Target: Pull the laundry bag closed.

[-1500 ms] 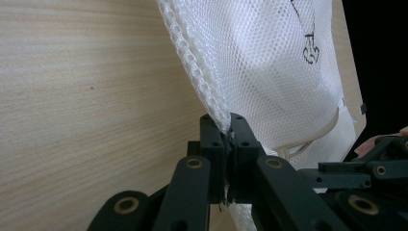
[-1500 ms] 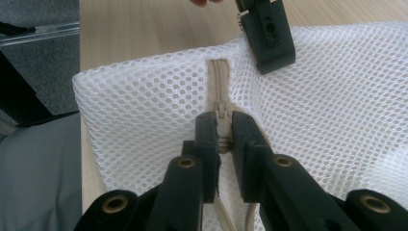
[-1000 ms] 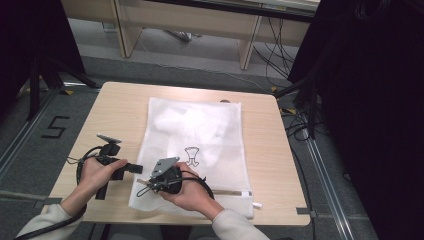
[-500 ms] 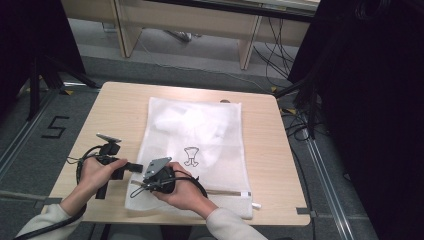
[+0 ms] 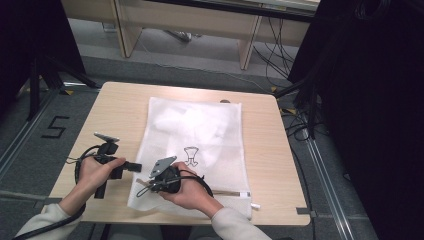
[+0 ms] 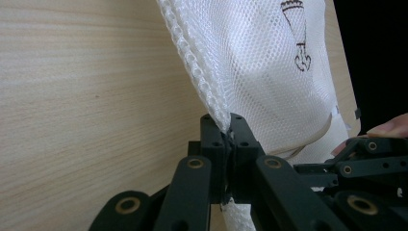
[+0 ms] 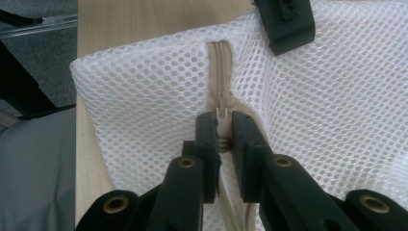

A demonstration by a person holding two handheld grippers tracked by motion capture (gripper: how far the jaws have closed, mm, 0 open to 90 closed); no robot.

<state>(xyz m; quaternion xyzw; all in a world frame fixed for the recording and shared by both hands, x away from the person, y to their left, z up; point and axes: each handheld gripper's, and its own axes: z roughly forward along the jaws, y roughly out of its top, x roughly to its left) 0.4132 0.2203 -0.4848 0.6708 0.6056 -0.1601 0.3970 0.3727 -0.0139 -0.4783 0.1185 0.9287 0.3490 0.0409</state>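
The right gripper has moved left along the near edge of the white mesh zip bag on the tabletop, clenched on its beige zipper pull; the left gripper pinches the bag's edge, so zipping looks nearly finished

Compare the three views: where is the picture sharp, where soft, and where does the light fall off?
High view: table evenly lit, surroundings dark. Left gripper view: mesh bag crisp, left gripper close and soft. Right gripper view: zipper and weave sharp, right gripper slightly blurred.
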